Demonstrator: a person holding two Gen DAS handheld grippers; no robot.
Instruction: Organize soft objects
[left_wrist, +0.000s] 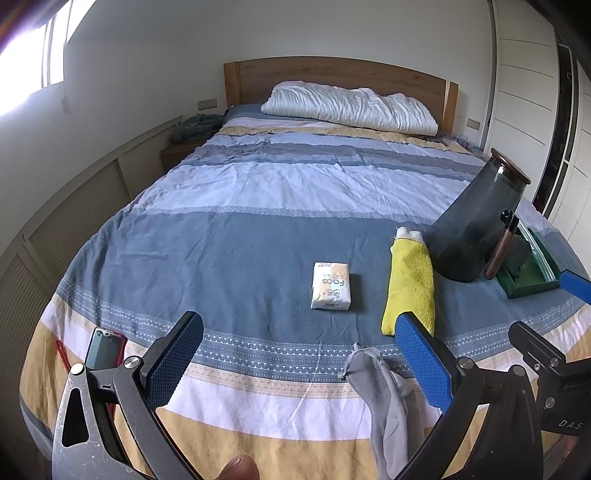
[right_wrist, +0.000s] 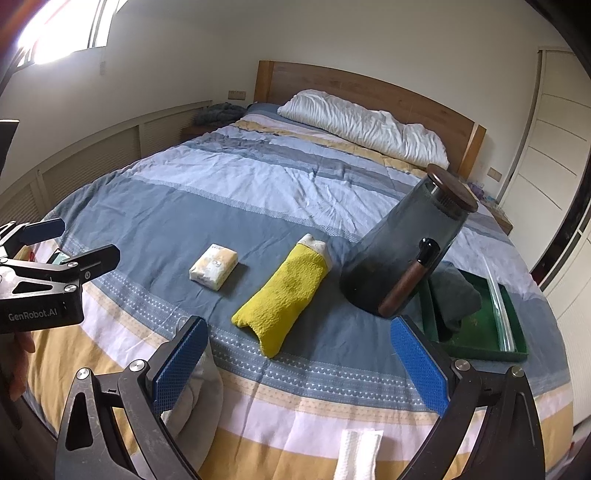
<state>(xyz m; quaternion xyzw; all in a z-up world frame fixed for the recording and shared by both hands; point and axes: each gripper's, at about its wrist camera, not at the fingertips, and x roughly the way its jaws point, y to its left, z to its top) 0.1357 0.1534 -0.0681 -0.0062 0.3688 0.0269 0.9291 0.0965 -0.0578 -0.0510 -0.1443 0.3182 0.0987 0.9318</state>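
Observation:
Several soft things lie on the striped bedspread (left_wrist: 258, 236). A tissue pack (left_wrist: 330, 286) (right_wrist: 214, 266) sits mid-bed. Right of it lies a rolled yellow towel (left_wrist: 410, 288) (right_wrist: 284, 301). A grey sock (left_wrist: 384, 398) (right_wrist: 195, 391) lies crumpled near the foot edge. A white paper towel (right_wrist: 358, 454) shows at the bottom of the right wrist view. My left gripper (left_wrist: 299, 354) (right_wrist: 70, 242) hovers open above the foot of the bed, holding nothing. My right gripper (right_wrist: 301, 365) (left_wrist: 554, 314) is open too, empty, short of the towel.
A dark jar (left_wrist: 476, 225) (right_wrist: 402, 251) with a wooden lid leans at the right beside a green tray (left_wrist: 528, 286) (right_wrist: 480, 347) holding a grey cloth (right_wrist: 454, 295). A phone (left_wrist: 105, 349) lies at the left. A white pillow (left_wrist: 347, 105) rests by the headboard.

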